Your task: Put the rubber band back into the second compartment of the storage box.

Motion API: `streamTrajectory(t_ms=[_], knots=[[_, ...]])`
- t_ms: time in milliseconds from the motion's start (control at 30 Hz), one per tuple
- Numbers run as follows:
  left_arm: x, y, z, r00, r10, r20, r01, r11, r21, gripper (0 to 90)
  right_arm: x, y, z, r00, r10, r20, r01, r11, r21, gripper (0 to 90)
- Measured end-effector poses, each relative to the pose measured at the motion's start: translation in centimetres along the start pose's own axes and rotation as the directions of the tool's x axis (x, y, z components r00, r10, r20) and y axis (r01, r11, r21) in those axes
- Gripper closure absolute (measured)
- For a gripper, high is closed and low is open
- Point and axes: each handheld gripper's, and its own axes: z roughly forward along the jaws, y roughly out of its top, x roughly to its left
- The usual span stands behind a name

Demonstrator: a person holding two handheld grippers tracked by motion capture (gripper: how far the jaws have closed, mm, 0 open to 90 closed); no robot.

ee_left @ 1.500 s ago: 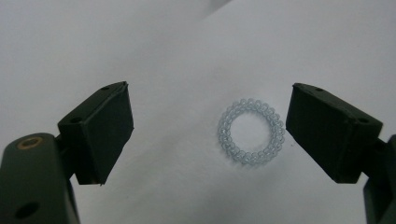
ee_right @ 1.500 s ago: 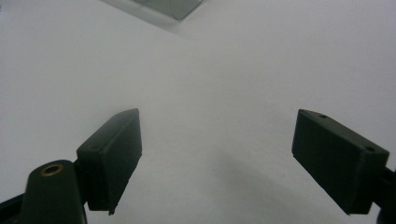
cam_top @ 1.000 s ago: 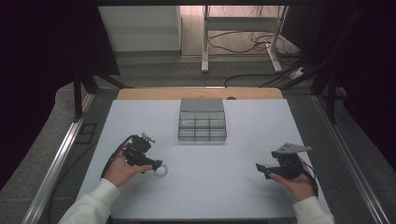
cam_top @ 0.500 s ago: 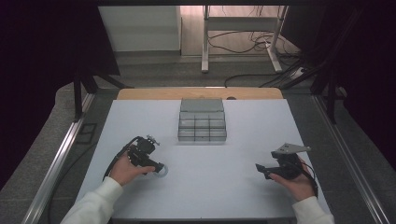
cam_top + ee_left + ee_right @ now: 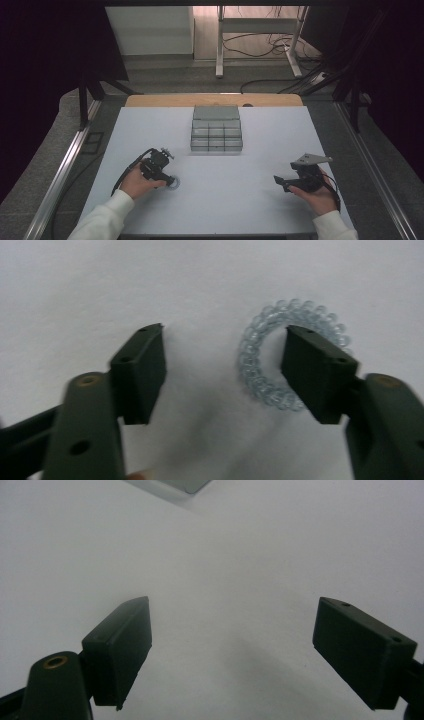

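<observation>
The clear spiral hair tie (image 5: pixel 290 352), a ring of glossy translucent coils, lies flat on the matte white table (image 5: pixel 250 200). My left gripper (image 5: pixel 222 372) hangs over it, jaws spread wide; one jaw overlaps the ring's 3 o'clock side. In the high view the tie (image 5: pixel 173 183) sits just off my left gripper (image 5: pixel 167 179). My right gripper (image 5: pixel 232 645), jaws wide apart, holds nothing. The grey compartment tray (image 5: pixel 216 129) sits at 12 o'clock.
</observation>
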Motion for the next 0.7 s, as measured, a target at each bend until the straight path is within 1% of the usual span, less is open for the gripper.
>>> streamTrajectory(t_ms=[33, 100, 233, 333, 400, 433, 467, 500, 600, 700], knots=[[-0.01, -0.01, -0.03, 1.0, 0.002, 0.008, -0.002, 1.0, -0.001, 42.4, -0.02, -0.01, 0.03, 1.0, 0.0, -0.001, 0.0, 1.0, -0.001, 16.9], [0.02, -0.04, -0.09, 0.9998, 0.006, 0.018, -0.006, 1.0, -0.003, 46.4, 0.0, -0.01, 0.04, 1.0, 0.001, -0.001, -0.001, 1.0, 0.001, 16.9], [-0.01, -0.05, -0.17, 0.9998, 0.005, 0.022, -0.005, 1.0, -0.004, 55.2, 0.01, 0.0, 0.03, 1.0, -0.002, 0.0, 0.002, 1.0, 0.002, 16.9], [-0.11, -0.03, -0.2, 0.9997, 0.013, 0.023, -0.013, 0.9999, -0.004, 61.6, 0.0, 0.01, 0.05, 1.0, -0.002, -0.001, 0.002, 1.0, 0.001, 17.0], [-0.19, -0.03, -0.21, 0.9994, 0.015, 0.031, -0.015, 0.9999, -0.006, 66.1, 0.01, 0.01, 0.06, 1.0, 0.0, 0.0, 0.0, 1.0, 0.002, 16.9], [-0.23, -0.02, -0.21, 0.9993, 0.016, 0.033, -0.016, 0.9999, -0.007, 70.8, 0.02, 0.01, 0.06, 1.0, -0.001, -0.001, 0.001, 1.0, 0.002, 17.0], [-0.25, -0.01, -0.22, 0.9993, 0.017, 0.033, -0.017, 0.9998, -0.007, 70.8, 0.02, 0.01, 0.06, 1.0, -0.001, -0.001, 0.001, 1.0, 0.002, 17.0], [-0.25, -0.01, -0.22, 0.999, 0.019, 0.039, -0.019, 0.9998, -0.007, 75.9, 0.01, 0.02, 0.04, 1.0, -0.001, -0.001, 0.001, 1.0, 0.001, 17.0], [-0.3, 0.0, -0.24, 0.9987, 0.025, 0.045, -0.024, 0.9997, -0.008, 78.4, 0.01, 0.01, 0.02, 1.0, 0.0, 0.0, 0.0, 1.0, 0.001, 17.0], [-0.22, -0.02, -0.24, 0.9985, 0.02, 0.052, -0.02, 0.9997, -0.01, 79.8, 0.0, 0.01, 0.02, 1.0, -0.001, 0.0, 0.001, 1.0, 0.0, 17.0]])
